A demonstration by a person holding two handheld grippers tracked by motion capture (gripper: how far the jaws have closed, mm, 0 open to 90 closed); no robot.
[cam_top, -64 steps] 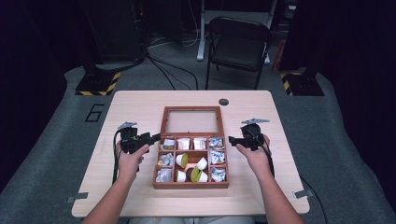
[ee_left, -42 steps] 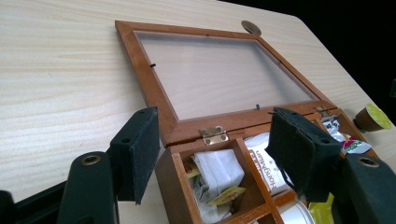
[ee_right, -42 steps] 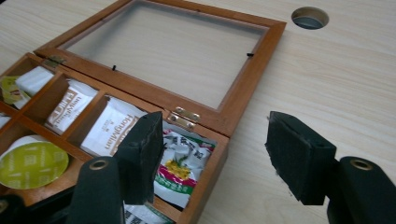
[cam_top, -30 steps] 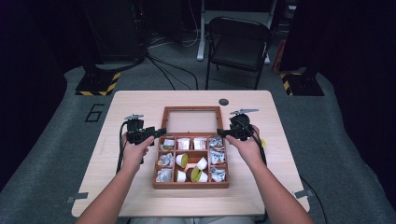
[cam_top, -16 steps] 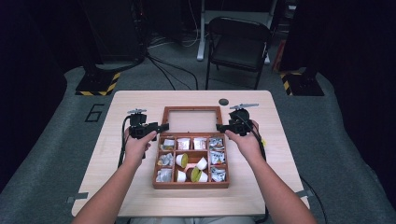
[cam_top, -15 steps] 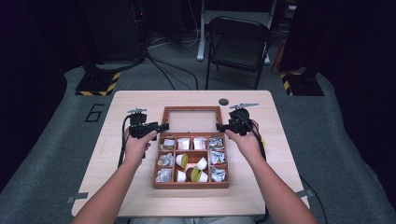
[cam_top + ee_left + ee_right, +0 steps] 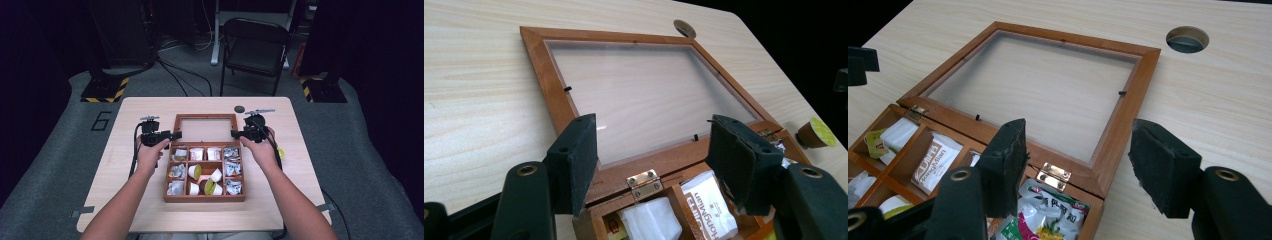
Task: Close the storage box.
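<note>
A wooden compartment box (image 7: 205, 198) lies open on the table, holding tea bags (image 7: 196, 153) and small capsule cups (image 7: 195, 171). Its glass-paned lid (image 7: 205, 117) lies flat behind it. My left gripper (image 7: 177, 134) points inward at the lid's left edge near the hinge line. My right gripper (image 7: 234, 133) mirrors it at the right edge. In the left gripper view, that gripper (image 7: 654, 155) hovers over the hinge rail (image 7: 644, 182), pads touching nothing. The right gripper (image 7: 1078, 160) straddles the lid's corner (image 7: 1143, 85) without contact. Both sets of jaws have just been closing and stay open.
A round cable hole (image 7: 240, 108) sits in the table behind the lid's right corner. A loose brown capsule with a yellow-green top (image 7: 816, 135) lies on the table right of the box. A black folding chair (image 7: 255, 45) stands beyond the table's far edge.
Both hands have moved away from me and inward, from beside the box's compartments to the two sides of the lid. The box and its lid have not moved.
</note>
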